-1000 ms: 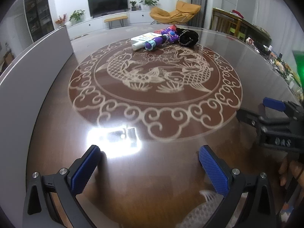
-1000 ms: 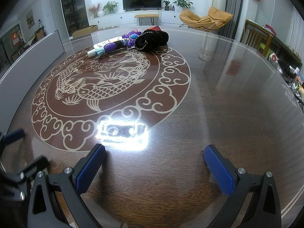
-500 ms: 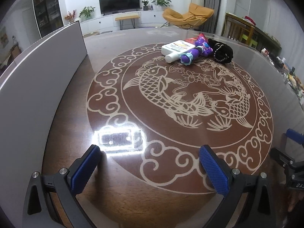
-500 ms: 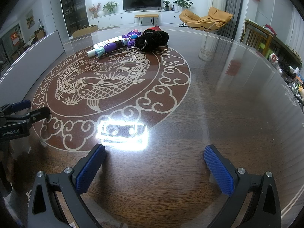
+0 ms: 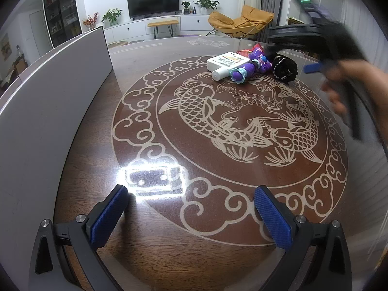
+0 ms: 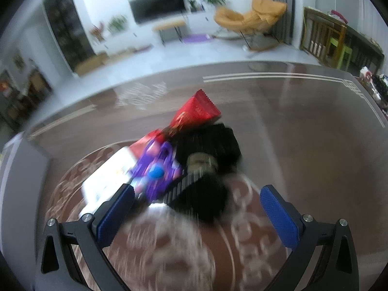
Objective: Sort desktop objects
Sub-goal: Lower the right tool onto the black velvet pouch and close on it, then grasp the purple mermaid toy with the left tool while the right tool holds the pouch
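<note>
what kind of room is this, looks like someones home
Most likely a home living room. A wall-mounted TV sits above a low white cabinet with potted plants, a mustard lounge chair stands nearby, and the work happens on a large glossy table with a fish inlay.

Left tool, right tool: black frames, ribbed blue pads, silver screws.

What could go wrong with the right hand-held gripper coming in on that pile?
1. The items lie packed together: the black fabric bundle touches the purple toy, with a red packet behind. Closing the open right hand-held gripper may catch two at once.
2. The right wrist view is motion-blurred, so the approach looks fast; overshoot could shove the pile along the glossy table.
3. The white bottle lies on its side and may roll if nudged.
</note>
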The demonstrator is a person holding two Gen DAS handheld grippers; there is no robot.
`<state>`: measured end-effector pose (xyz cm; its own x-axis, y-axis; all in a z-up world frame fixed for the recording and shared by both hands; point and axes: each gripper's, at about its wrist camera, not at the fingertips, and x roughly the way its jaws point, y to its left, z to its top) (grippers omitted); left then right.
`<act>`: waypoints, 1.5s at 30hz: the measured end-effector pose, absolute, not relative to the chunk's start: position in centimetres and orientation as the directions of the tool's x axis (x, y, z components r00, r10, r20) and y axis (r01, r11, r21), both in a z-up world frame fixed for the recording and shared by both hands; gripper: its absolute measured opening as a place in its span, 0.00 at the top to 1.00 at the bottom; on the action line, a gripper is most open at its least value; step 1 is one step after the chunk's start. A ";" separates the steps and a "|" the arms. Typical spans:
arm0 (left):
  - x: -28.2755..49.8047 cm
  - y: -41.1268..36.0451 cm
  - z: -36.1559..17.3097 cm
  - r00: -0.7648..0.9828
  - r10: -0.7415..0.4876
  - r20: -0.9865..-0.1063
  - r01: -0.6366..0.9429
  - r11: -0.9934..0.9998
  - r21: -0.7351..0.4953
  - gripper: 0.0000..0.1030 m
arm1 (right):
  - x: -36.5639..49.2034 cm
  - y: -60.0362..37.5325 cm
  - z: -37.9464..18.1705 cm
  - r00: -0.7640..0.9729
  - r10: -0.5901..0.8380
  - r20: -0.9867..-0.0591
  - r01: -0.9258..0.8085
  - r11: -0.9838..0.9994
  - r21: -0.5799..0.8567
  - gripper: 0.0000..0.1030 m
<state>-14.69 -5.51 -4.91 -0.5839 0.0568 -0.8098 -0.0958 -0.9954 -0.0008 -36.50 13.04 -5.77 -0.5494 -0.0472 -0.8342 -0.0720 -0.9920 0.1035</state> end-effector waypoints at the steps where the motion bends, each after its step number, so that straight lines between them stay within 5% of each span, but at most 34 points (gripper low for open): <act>1: -14.7 -5.5 -4.9 -0.584 0.057 -0.810 -0.096 -0.995 -0.001 0.00 | -37.7 12.6 -6.3 -0.535 -0.038 -0.844 -0.079 -0.992 0.095 0.00; 3: -14.7 -5.5 -4.9 -0.584 0.057 -0.810 -0.096 -0.995 -0.001 0.00 | -38.7 11.9 -6.7 -0.552 -0.079 -0.830 -0.059 -0.989 0.133 0.10; 5: -14.7 -5.5 -4.9 -0.584 0.057 -0.810 -0.096 -0.995 -0.001 0.00 | -38.7 10.6 -6.6 -0.575 -0.139 -0.806 0.008 -0.986 0.165 0.40; 8: -14.8 -5.5 -4.9 -0.584 0.057 -0.810 -0.096 -0.995 -0.001 0.00 | -37.0 7.1 -6.5 -0.572 -0.183 -0.799 0.183 -0.979 0.093 0.58; 16: -14.7 -5.7 -4.9 -0.586 0.056 -0.809 -0.085 -0.996 -0.007 0.00 | -24.3 3.9 -6.4 -0.481 -0.351 -0.803 0.464 -0.880 0.106 0.57; 19: -14.7 -5.6 -5.0 -0.585 0.057 -0.809 -0.085 -0.996 -0.009 0.00 | -21.4 6.5 -5.4 -0.540 -0.331 -0.774 0.406 -0.908 0.105 0.21; 20: -14.7 -5.6 -5.0 -0.585 0.055 -0.809 -0.084 -0.996 -0.007 0.00 | -20.7 7.2 -5.0 -0.571 -0.323 -0.754 0.389 -0.916 0.098 0.17; 27: -13.3 -5.7 -5.0 -0.585 0.051 -0.809 -0.083 -0.997 -0.003 0.00 | -21.7 8.4 -5.0 -0.528 -0.377 -0.761 0.382 -0.906 0.184 0.25; 31: -11.8 -5.7 -4.9 -0.586 0.075 -0.807 -0.107 -0.994 -0.014 0.00 | -21.8 8.6 -5.7 -0.511 -0.401 -0.760 0.369 -0.901 0.228 0.78; 37: -9.6 -5.7 -4.8 -0.589 0.090 -0.803 -0.107 -0.994 -0.033 0.00 | -19.1 14.8 -6.0 -0.527 -0.397 -0.752 0.248 -0.918 0.311 0.78; 39: -9.2 -5.5 -4.3 -0.587 0.207 -0.783 -0.146 -0.978 -0.149 0.00 | -17.8 16.3 -5.7 -0.532 -0.390 -0.752 0.228 -0.921 0.316 0.76; 42: -10.6 -4.3 -3.7 -0.562 0.357 -0.746 -0.184 -0.934 -0.308 0.00 | -16.2 18.0 -5.3 -0.537 -0.375 -0.755 0.223 -0.927 0.302 0.54; 45: -13.8 -1.1 -4.1 -0.545 0.278 -0.791 -0.205 -0.959 -0.196 0.00 | -14.9 18.2 -4.6 -0.550 -0.350 -0.759 0.248 -0.936 0.251 0.51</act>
<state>-13.75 -1.07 -4.06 -0.5449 0.2784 -0.7909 -0.2050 -0.9589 -0.1963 -14.87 18.22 -4.61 -0.5498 -0.3497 -0.7586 0.2482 -0.9355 0.2513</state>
